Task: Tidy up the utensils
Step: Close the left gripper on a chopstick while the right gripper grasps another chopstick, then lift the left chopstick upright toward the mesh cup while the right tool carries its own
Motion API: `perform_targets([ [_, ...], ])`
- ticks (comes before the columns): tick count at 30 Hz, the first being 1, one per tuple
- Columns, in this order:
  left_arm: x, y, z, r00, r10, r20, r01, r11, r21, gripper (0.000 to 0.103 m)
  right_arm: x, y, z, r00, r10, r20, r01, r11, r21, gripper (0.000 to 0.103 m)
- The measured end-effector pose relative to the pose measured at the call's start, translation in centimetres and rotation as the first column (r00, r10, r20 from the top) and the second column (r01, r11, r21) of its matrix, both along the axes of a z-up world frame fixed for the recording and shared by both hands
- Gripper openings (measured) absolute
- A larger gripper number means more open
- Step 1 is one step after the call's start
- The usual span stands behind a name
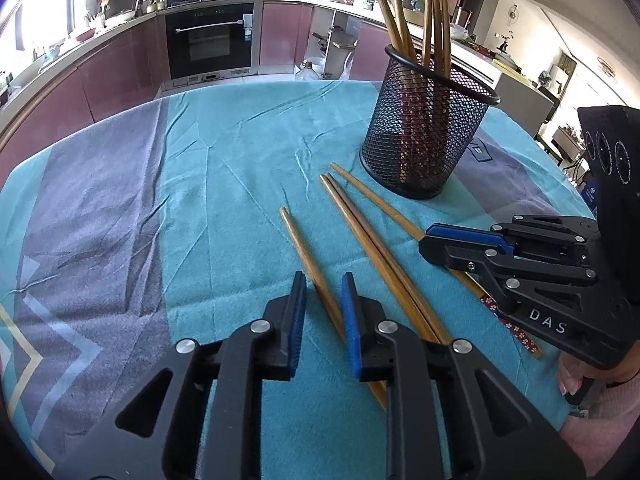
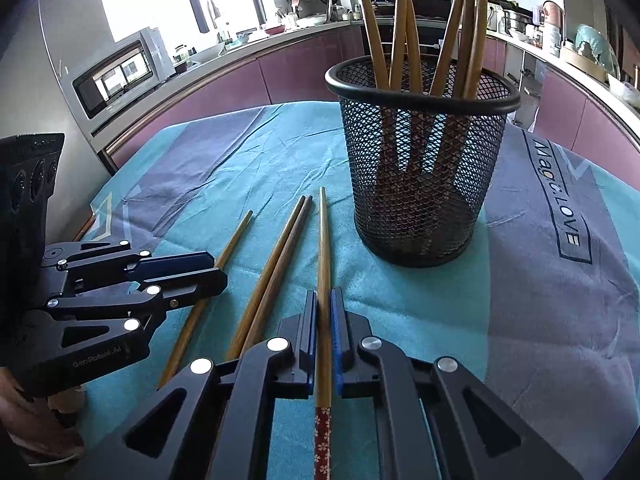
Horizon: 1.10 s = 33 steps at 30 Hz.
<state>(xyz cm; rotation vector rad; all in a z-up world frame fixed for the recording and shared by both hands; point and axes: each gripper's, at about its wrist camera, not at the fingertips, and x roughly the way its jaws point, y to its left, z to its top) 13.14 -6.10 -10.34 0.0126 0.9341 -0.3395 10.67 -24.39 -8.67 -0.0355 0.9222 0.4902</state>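
Note:
A black mesh holder (image 1: 424, 132) (image 2: 420, 184) stands on the table with several wooden chopsticks upright in it. More chopsticks lie loose on the cloth in front of it. My left gripper (image 1: 323, 284) (image 2: 216, 268) straddles the leftmost chopstick (image 1: 298, 240) (image 2: 237, 236); its jaws stand a little apart and a gap shows beside the stick. My right gripper (image 2: 323, 296) (image 1: 426, 240) is shut on the rightmost chopstick (image 2: 323, 240) (image 1: 376, 200), which has a red flowered end. A pair of chopsticks (image 1: 370, 252) (image 2: 279, 256) lies between the two.
A teal and grey cloth (image 1: 220, 184) (image 2: 540, 320) covers the table. Purple kitchen cabinets, an oven (image 1: 210, 40) and cluttered counters ring the far side. A person's hand (image 1: 576, 376) holds the right gripper's handle.

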Motion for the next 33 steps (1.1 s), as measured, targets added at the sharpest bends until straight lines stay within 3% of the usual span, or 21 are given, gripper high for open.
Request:
perform_targets([
  [10,-0.3,-0.2,0.0,1.000,-0.003,0.004,0.003,1.000,0.017,0.024,-0.2,-0.3,0.1,1.000,0.005,-0.004,-0.004,1.000,0.019,0.006],
  [15,-0.2,-0.3,-0.1,1.000,0.015,0.010,-0.015,1.000,0.023,0.015,-0.3,-0.3,0.2,1.000,0.011,-0.003,-0.011,0.999,0.033,0.006],
  [33,-0.1,0.0,0.1,0.999,0.032,0.010,-0.032,0.999,0.008,0.007,-0.9,-1.1,2.0,0.999,0.033,0.023,-0.035,0.995,0.097,0.006],
])
